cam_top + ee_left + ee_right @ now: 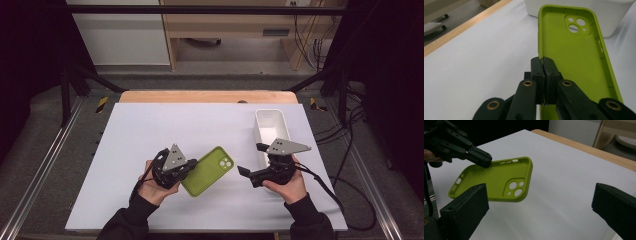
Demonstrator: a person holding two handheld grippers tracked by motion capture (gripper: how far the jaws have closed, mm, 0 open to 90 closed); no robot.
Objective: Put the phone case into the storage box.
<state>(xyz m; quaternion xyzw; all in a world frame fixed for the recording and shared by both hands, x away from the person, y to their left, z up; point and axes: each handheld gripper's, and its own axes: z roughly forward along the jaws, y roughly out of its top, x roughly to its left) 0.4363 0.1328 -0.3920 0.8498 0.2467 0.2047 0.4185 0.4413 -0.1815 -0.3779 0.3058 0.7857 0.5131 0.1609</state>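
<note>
A lime-green phone case (207,171) lies inside-up at the middle of the white table top (150,130), its camera cut-out pointing toward the far right. My left gripper (189,165) is shut on the case's long side wall near its lower end; the pads (543,60) pinch the rim of the case (574,52). In the right gripper view the case (496,178) hangs tilted, a little above the sheet, with the left gripper (482,160) on its rim. My right gripper (251,160) is to the right of the case, jaws wide open (540,195) and nothing between them.
A white rectangular bin (270,130) stands at the right side of the table, just behind the right hand, and it appears beyond the case in the left gripper view (609,15). The table's wooden far edge (207,96) borders the sheet. Cables trail off at the right.
</note>
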